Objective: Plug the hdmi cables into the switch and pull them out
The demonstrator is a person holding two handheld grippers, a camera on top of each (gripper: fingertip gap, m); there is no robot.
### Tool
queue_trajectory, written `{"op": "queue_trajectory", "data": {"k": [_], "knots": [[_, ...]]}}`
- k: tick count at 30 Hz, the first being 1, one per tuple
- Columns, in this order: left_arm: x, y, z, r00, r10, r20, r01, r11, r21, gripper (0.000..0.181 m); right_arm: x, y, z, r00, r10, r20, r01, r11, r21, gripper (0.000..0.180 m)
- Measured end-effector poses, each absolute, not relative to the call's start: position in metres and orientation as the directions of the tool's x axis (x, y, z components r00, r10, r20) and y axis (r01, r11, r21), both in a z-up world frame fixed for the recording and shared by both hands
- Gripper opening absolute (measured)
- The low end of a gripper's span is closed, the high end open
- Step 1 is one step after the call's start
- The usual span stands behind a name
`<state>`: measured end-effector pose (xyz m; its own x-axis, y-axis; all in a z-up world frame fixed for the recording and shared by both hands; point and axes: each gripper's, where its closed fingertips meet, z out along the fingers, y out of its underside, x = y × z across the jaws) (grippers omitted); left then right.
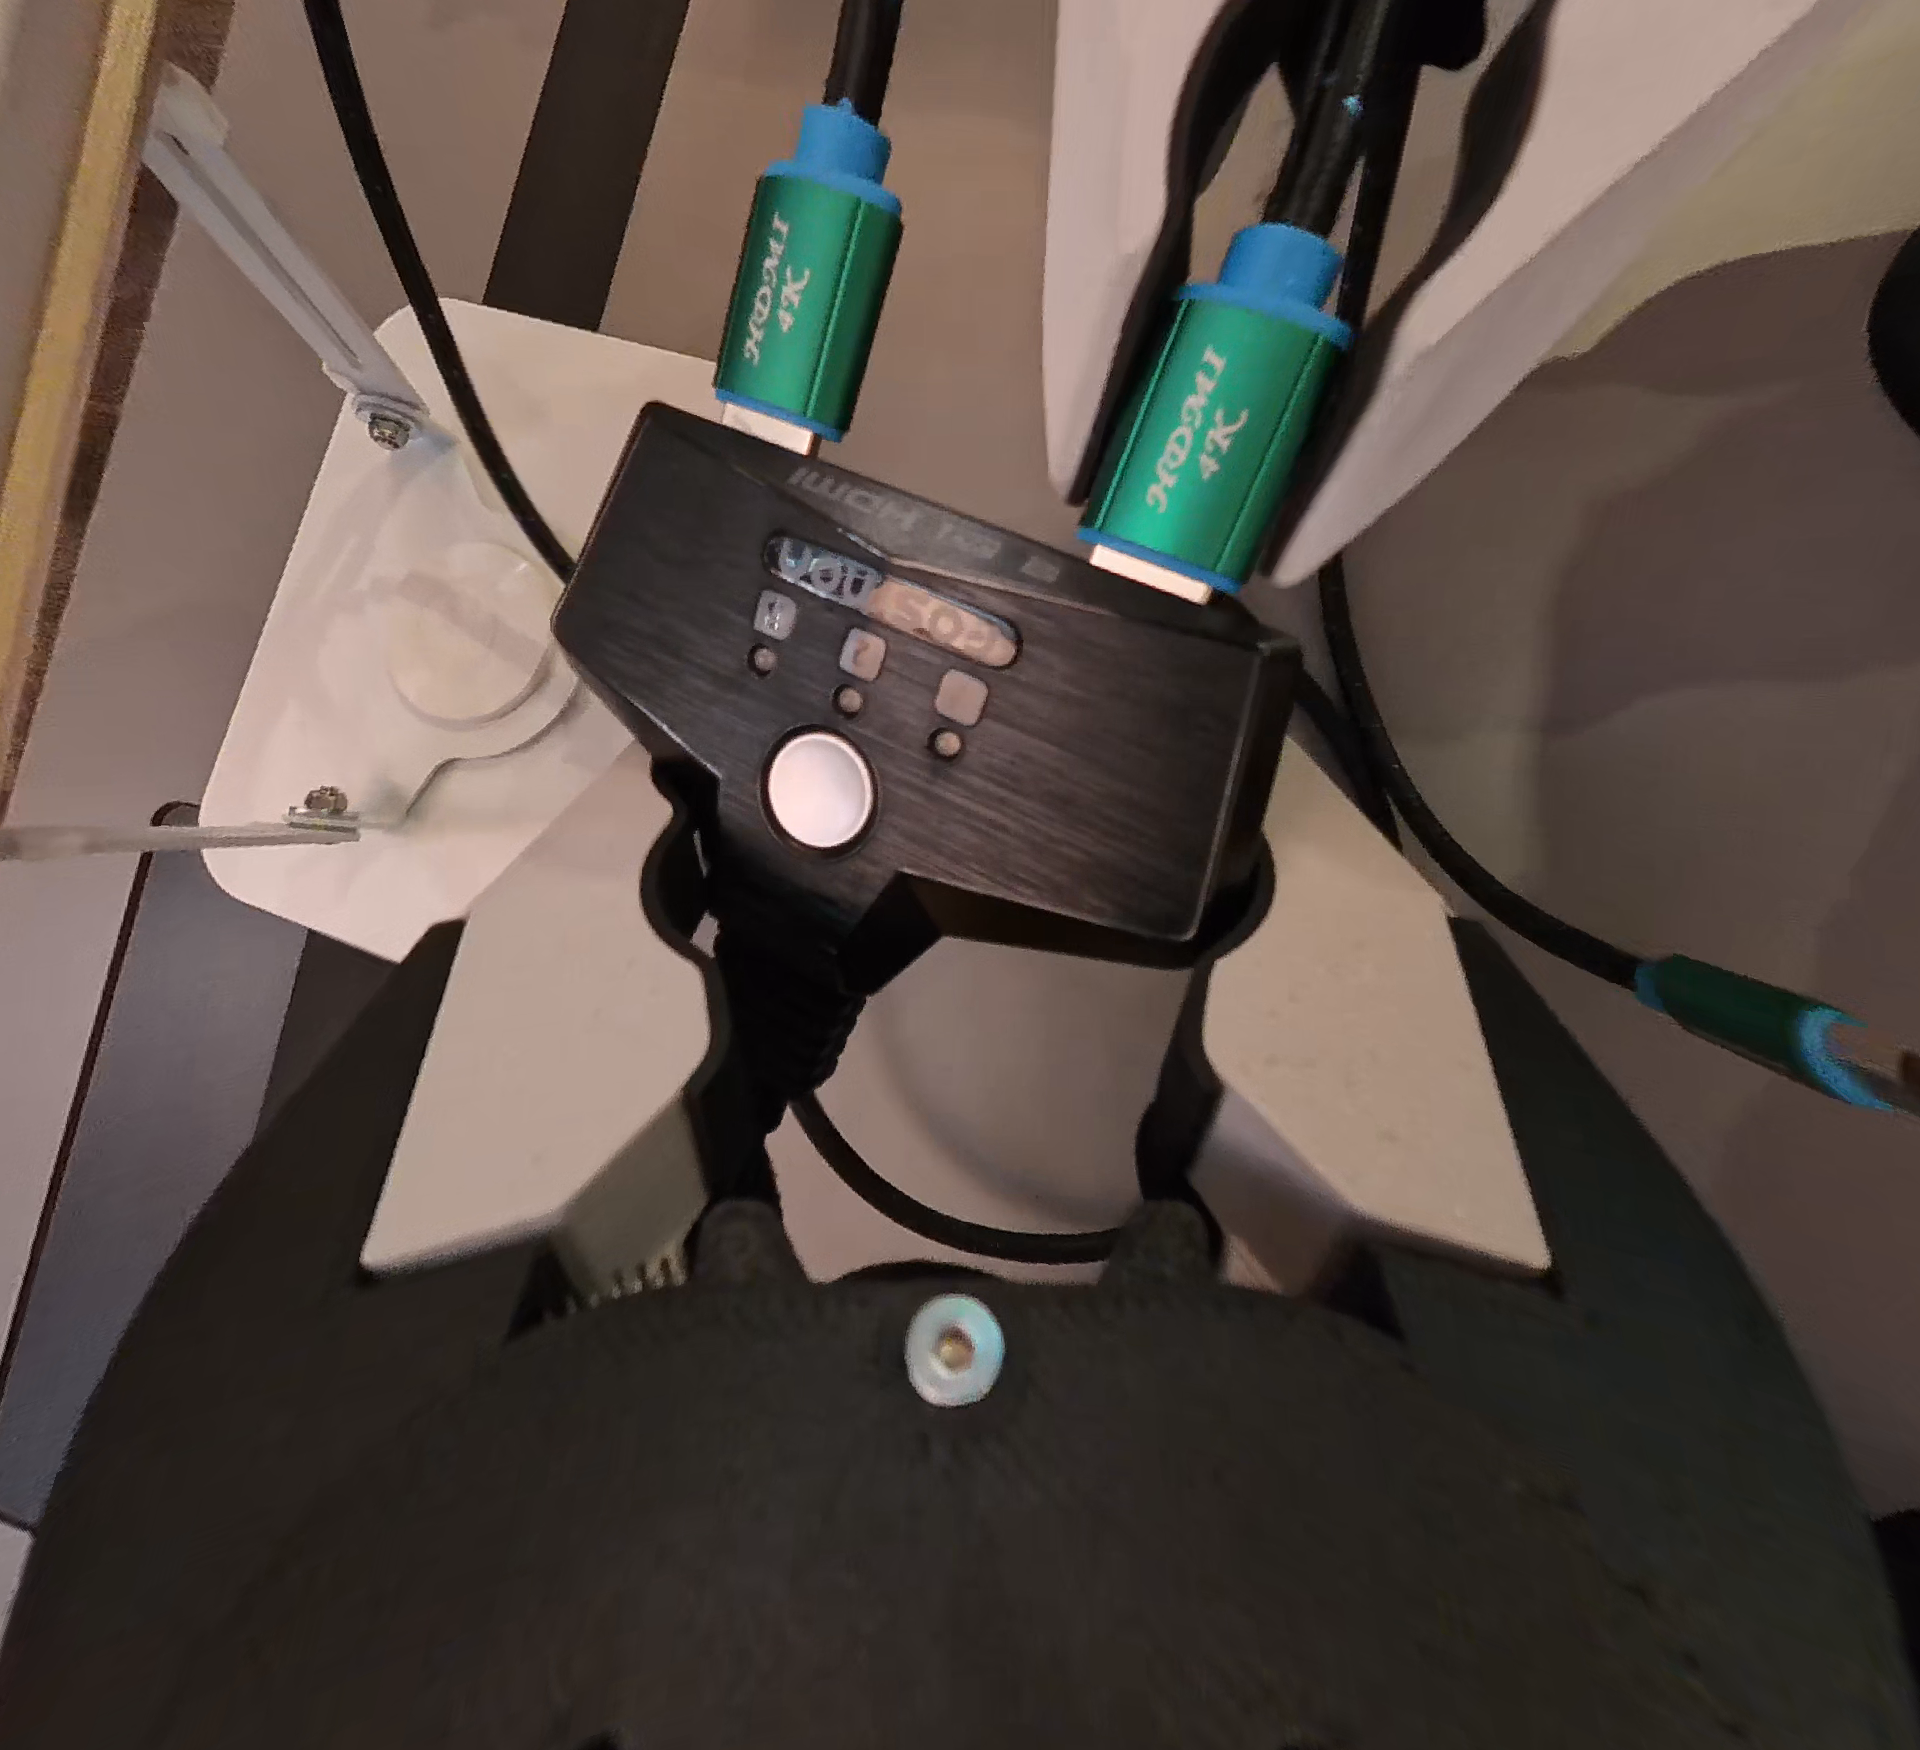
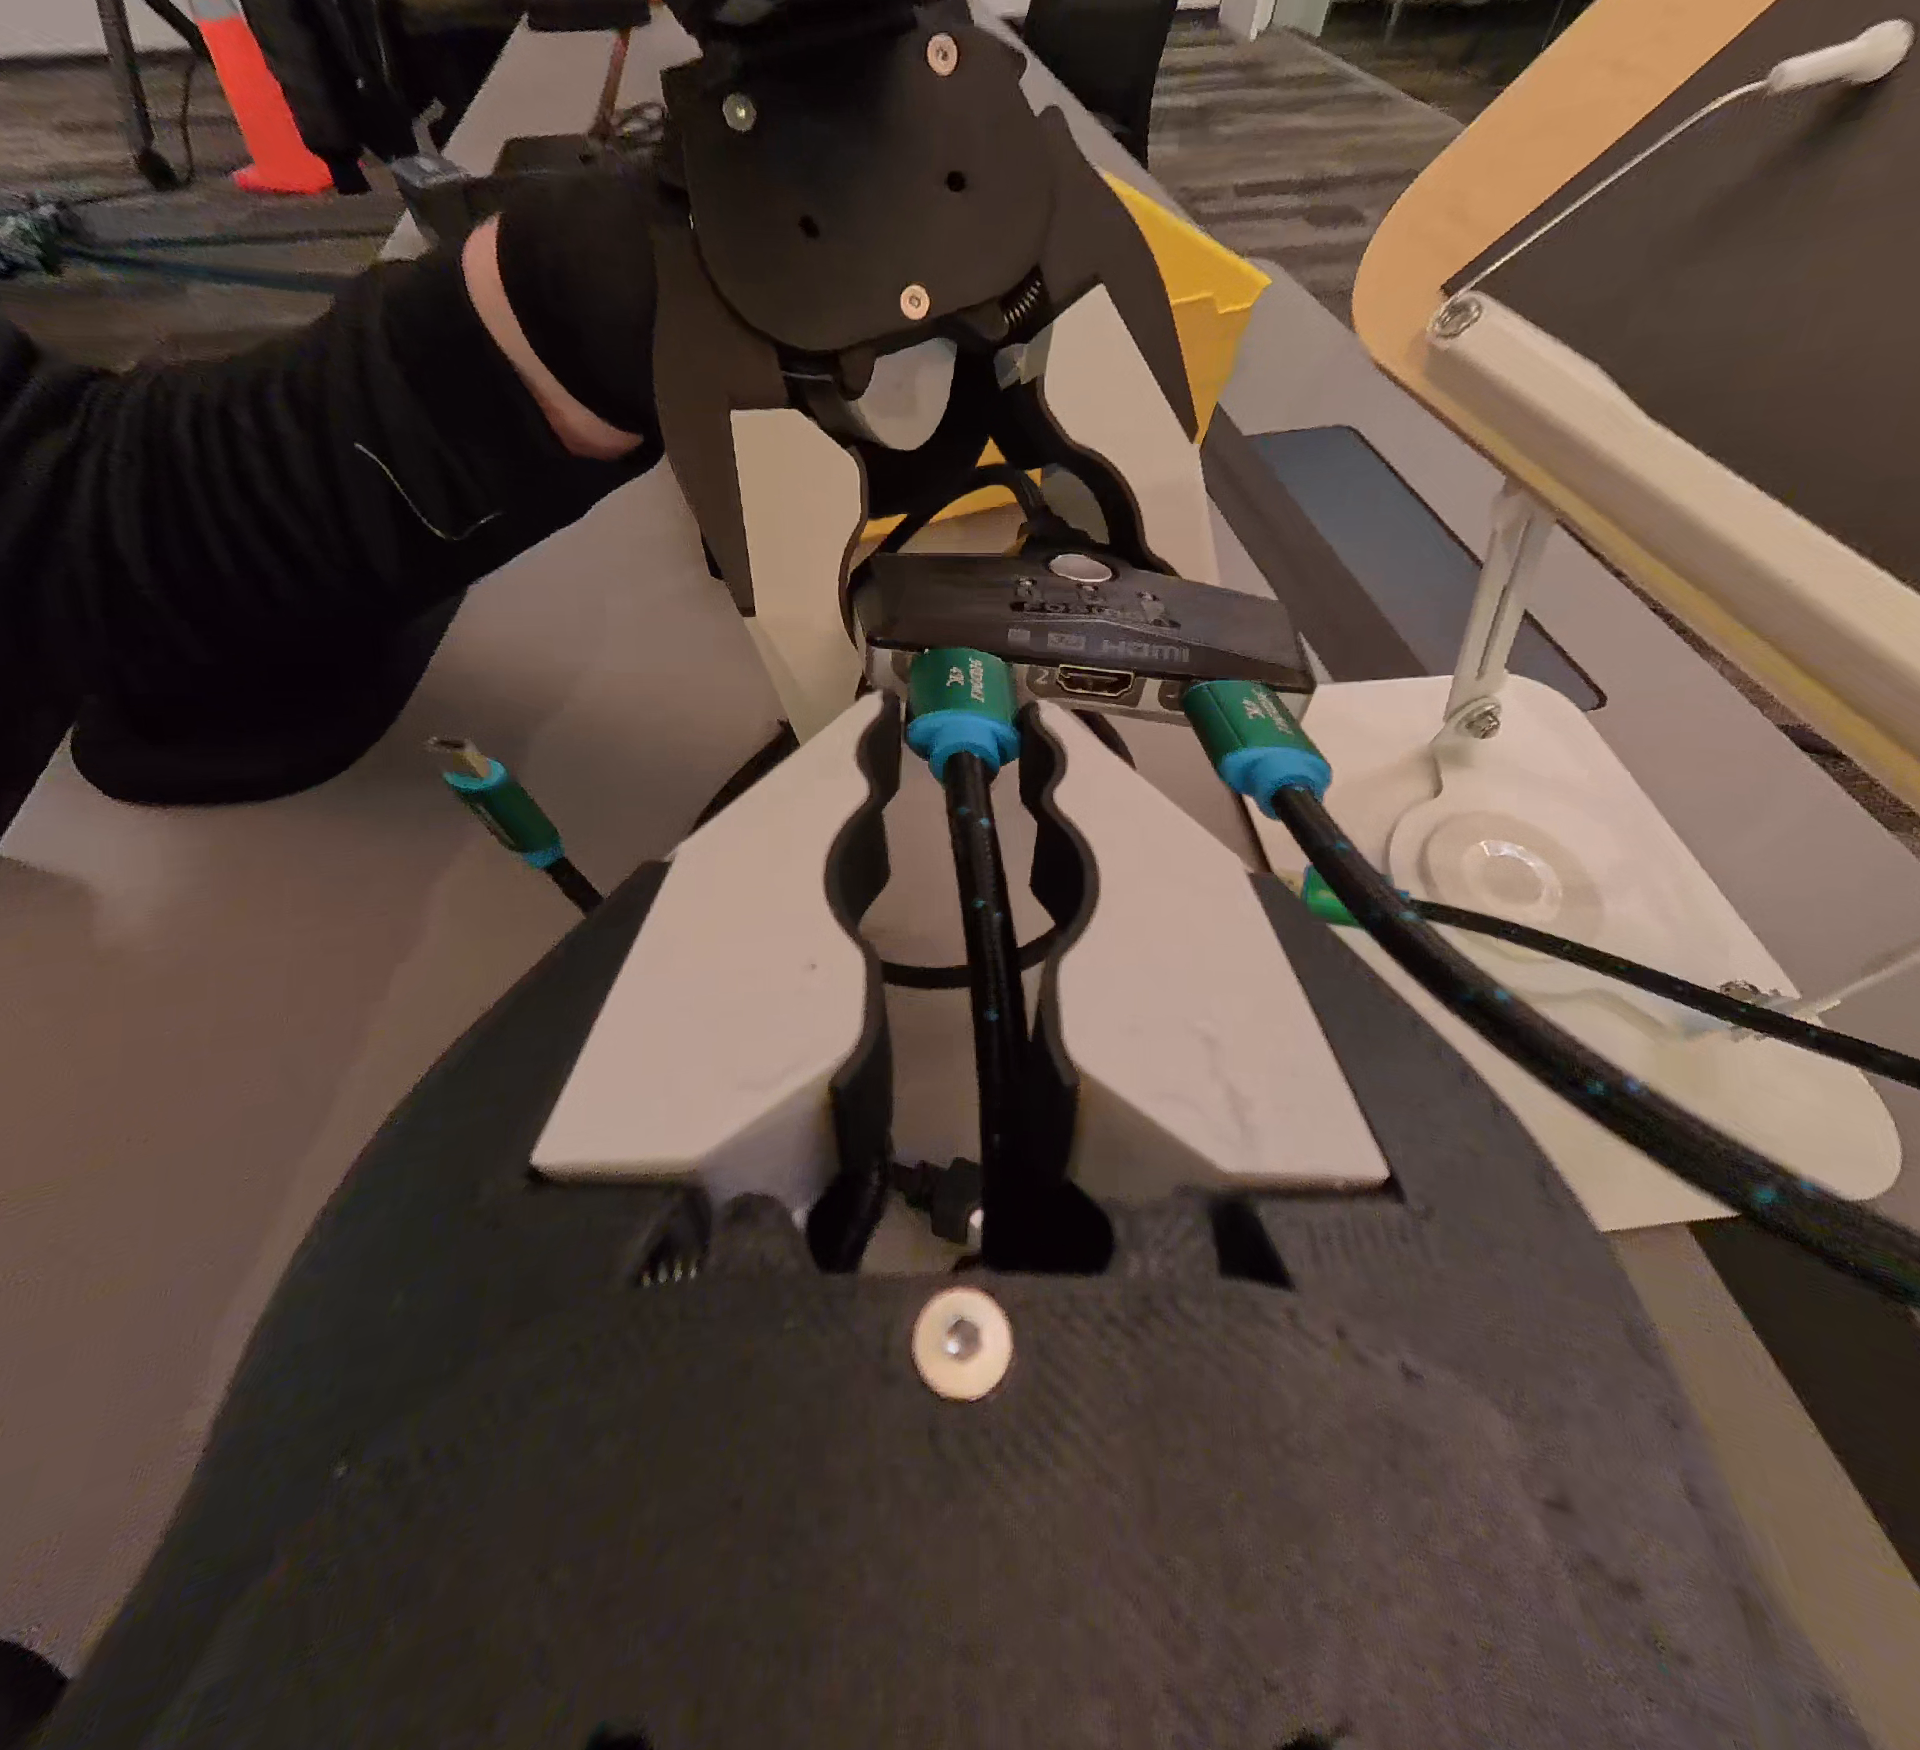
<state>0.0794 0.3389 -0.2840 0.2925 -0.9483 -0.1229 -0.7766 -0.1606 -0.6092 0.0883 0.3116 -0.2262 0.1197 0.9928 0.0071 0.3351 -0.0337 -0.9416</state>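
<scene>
Between R gripper (image 2: pixel 961 827) fingers: HDMI cable (image 2: pixel 982 931)

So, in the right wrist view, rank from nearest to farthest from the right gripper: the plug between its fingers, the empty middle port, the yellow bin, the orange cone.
1. Plug, between the fingers
2. Empty middle port, just beyond, right
3. Yellow bin, behind the switch
4. Orange cone, far left floor
</scene>
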Motion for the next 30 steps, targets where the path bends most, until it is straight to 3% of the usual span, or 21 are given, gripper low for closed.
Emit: {"op": "queue_trajectory", "data": {"k": [13, 21, 30], "knots": [[0.0852, 0.3384, -0.2795, 0.274, -0.951, -0.141, -0.763, -0.126, -0.634, 0.099, 0.0891, 0.3080, -0.2200, 0.120, 0.993, -0.011, 0.287, -0.045, -0.957, 0.020], [0.0878, 0.3390, -0.2771, 0.279, -0.952, -0.122, -0.740, -0.133, -0.659, 0.098, 0.0898, 0.3105, -0.2169, 0.194, 0.976, 0.099, 0.318, 0.033, -0.948, 0.019], [0.0863, 0.3373, -0.2767, 0.251, -0.951, -0.179, -0.762, -0.080, -0.642, 0.097, 0.0907, 0.3034, -0.2173, 0.090, 0.993, -0.082, 0.265, -0.103, -0.959, 0.020]]}}
